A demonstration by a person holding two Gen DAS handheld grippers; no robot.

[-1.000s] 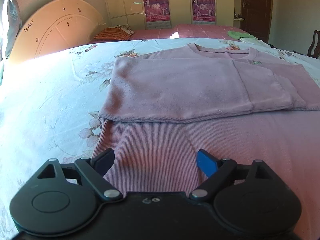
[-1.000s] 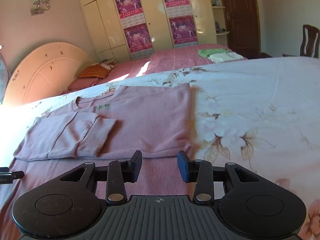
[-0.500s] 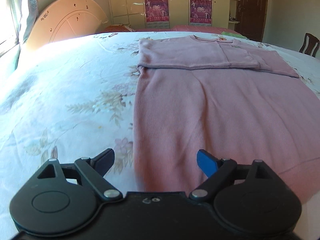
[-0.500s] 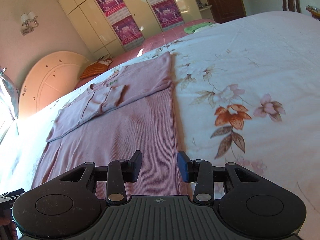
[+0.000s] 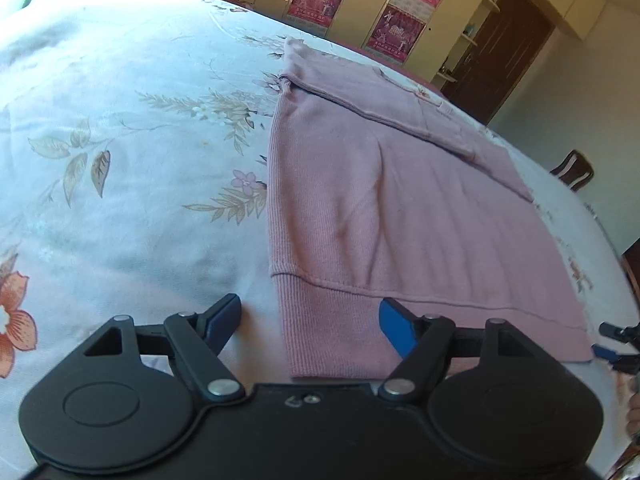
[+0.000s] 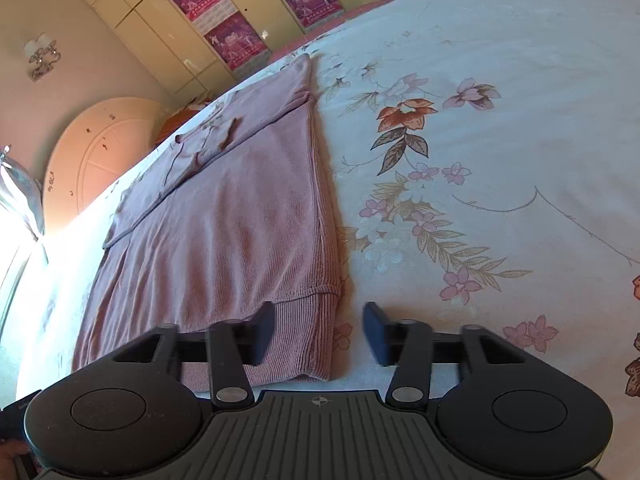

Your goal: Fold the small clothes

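Observation:
A pink knitted sweater (image 5: 400, 200) lies flat on the floral bedsheet (image 5: 120, 140), sleeves folded across its chest at the far end. My left gripper (image 5: 310, 324) is open and straddles the hem's near left corner. My right gripper (image 6: 318, 330) is open and straddles the hem's near right corner of the sweater (image 6: 224, 240). Neither holds cloth. The right gripper's fingertips (image 5: 616, 342) show at the right edge of the left wrist view.
The bedsheet (image 6: 480, 160) spreads wide on both sides of the sweater. A round headboard (image 6: 96, 156), a cupboard with posters (image 6: 224, 24) and a dark door (image 5: 496, 56) stand beyond the bed. A chair (image 5: 572, 168) stands far right.
Both grippers have drawn back from the folded sleeves to the sweater's near hem and tilted down. The right gripper's jaws have opened wider.

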